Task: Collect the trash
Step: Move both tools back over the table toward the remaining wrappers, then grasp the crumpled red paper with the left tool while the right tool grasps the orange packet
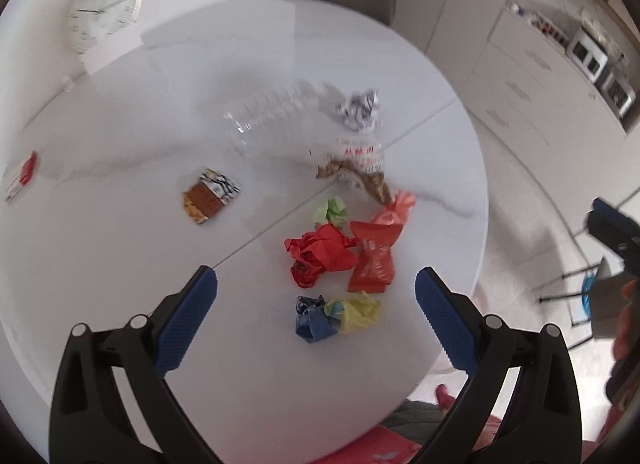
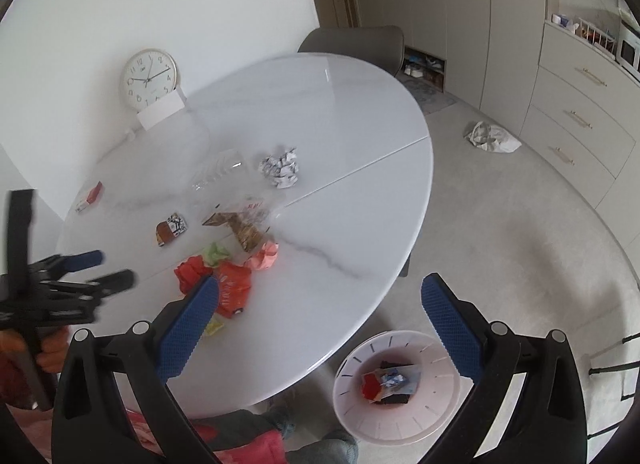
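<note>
My left gripper (image 1: 316,284) is open and empty above the round white table (image 1: 120,264), over a blue and yellow wrapper wad (image 1: 336,318). Beyond it lie a crumpled red paper (image 1: 320,254), a red packet (image 1: 374,256), a green wad (image 1: 331,211), a pink wad (image 1: 398,207), a clear snack bag (image 1: 356,163), a clear bottle (image 1: 268,115), a black-and-white wad (image 1: 360,108) and a brown wrapper (image 1: 210,193). My right gripper (image 2: 320,292) is open and empty past the table's edge, above a white trash bin (image 2: 400,384) on the floor holding some trash. The left gripper (image 2: 104,270) shows at the left there.
A clock (image 2: 149,79) leans on the wall behind the table. A red-and-white box (image 2: 90,196) lies at the table's left. A grey chair (image 2: 360,43) stands at the far side. A white bag (image 2: 492,137) lies on the floor by drawers (image 2: 576,119).
</note>
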The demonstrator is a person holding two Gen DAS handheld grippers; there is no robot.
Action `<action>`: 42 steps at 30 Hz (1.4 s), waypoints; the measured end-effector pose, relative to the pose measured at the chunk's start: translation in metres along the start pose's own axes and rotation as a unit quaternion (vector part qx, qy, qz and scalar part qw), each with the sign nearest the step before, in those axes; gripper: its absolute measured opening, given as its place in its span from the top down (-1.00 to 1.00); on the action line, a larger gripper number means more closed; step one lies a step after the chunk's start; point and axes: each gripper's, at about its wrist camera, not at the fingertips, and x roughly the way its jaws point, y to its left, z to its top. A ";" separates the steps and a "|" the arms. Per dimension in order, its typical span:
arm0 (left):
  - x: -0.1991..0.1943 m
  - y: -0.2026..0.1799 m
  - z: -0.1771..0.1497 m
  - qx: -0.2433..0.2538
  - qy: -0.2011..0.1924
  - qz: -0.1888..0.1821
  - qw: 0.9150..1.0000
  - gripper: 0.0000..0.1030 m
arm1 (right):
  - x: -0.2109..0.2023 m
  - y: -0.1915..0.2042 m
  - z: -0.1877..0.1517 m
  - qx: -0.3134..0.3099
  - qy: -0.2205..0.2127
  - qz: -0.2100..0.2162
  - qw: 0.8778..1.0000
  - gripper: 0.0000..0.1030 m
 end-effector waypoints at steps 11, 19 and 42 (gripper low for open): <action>0.106 -0.008 0.010 0.072 0.074 0.019 0.995 -0.33 | 0.002 0.005 -0.021 0.046 0.025 -0.032 0.998 -0.95; 0.105 0.004 0.009 0.059 0.076 -0.021 0.995 0.22 | 0.012 0.012 -0.025 0.057 0.040 -0.038 0.997 -0.95; -0.011 0.080 0.000 -0.028 -0.008 -0.054 0.998 0.28 | 0.184 0.099 -0.022 0.033 0.165 0.004 0.986 -0.58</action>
